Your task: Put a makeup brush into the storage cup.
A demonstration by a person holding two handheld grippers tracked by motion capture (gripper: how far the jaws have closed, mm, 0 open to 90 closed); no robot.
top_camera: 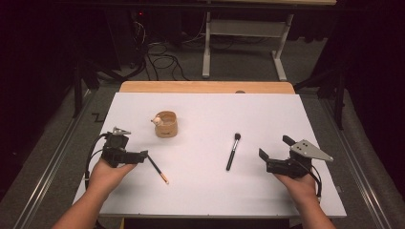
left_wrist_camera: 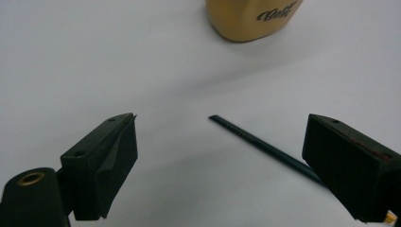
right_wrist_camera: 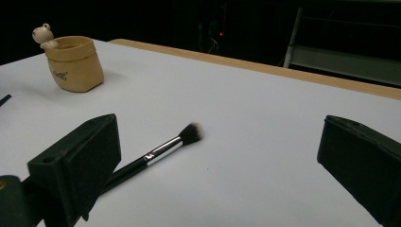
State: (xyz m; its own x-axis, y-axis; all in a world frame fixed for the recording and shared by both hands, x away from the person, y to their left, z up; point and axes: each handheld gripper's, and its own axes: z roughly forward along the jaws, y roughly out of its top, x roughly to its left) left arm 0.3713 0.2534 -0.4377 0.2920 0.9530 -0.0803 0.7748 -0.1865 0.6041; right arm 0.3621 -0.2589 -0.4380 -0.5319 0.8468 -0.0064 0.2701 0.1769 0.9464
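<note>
A dark pencil (top_camera: 157,170) with a tan end lies on the white table (top_camera: 205,191), just right of my left gripper (top_camera: 142,156). In the left gripper view the pencil (left_wrist_camera: 265,147) lies on the table between the open jaws, close to the right-hand one; my left gripper (left_wrist_camera: 220,127) has no pad pressing on it. A black makeup brush (top_camera: 233,151) lies mid-table, left of my right gripper (top_camera: 274,147). In the right gripper view the brush (right_wrist_camera: 165,151) runs past the left-hand jaw, and my right gripper (right_wrist_camera: 217,125) stands open and holds nothing.
A tan pot (top_camera: 165,125) with a small bear figure on its rim stands behind the left gripper, apart from both. It is also in the left gripper view (left_wrist_camera: 250,16) and the right gripper view (right_wrist_camera: 75,64). A wooden strip (top_camera: 205,87) edges the table's far side.
</note>
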